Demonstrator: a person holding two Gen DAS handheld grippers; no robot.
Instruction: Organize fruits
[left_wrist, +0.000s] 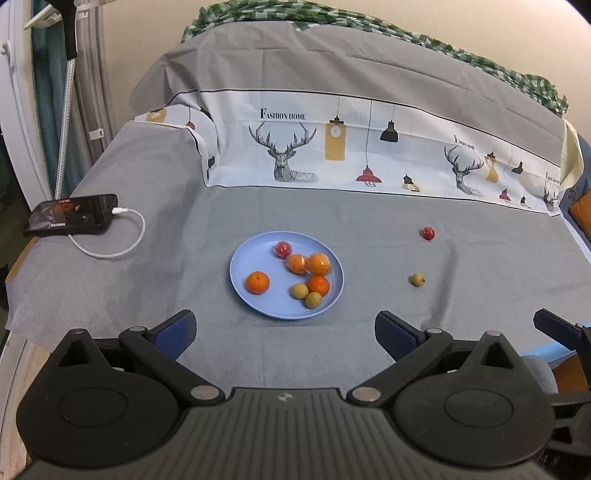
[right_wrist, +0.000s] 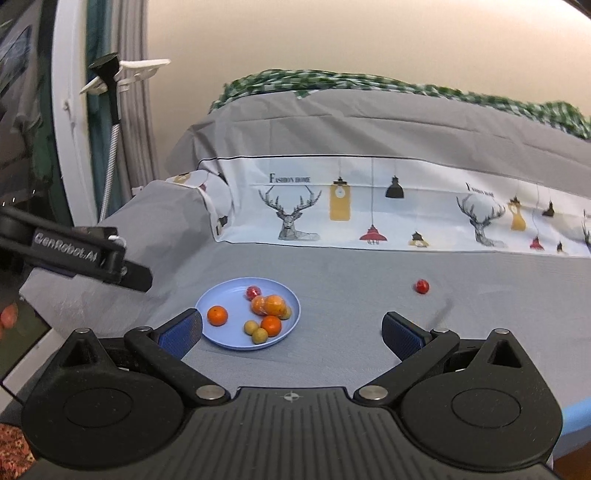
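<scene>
Left gripper (left_wrist: 284, 334): jaws spread wide, nothing between them, held above the near edge of the grey cloth (left_wrist: 332, 221). Right gripper (right_wrist: 291, 332): likewise spread and empty, held near the cloth's near edge. Both face the working area from a stand-off position, which probably gives each camera a clear view of the fruit before a pick is chosen.

Blue plate (left_wrist: 243, 266): lies flat on the cloth, just beyond the left gripper. It holds four oranges, two of them apparently wrapped in clear film, plus one small red fruit at its far side and two small yellow-green fruits at its near right side. The plate evidently serves as the collection point.

Loose fruit: one red fruit (left_wrist: 427, 233) lies on the cloth, far right of the plate. One yellow-green fruit (left_wrist: 417, 279) lies nearer, also right of the plate. Both lie well apart from it and appear to remain to be collected.

A phone (left_wrist: 72, 215) with a white cable (left_wrist: 122, 240) lies at the far left.
</scene>
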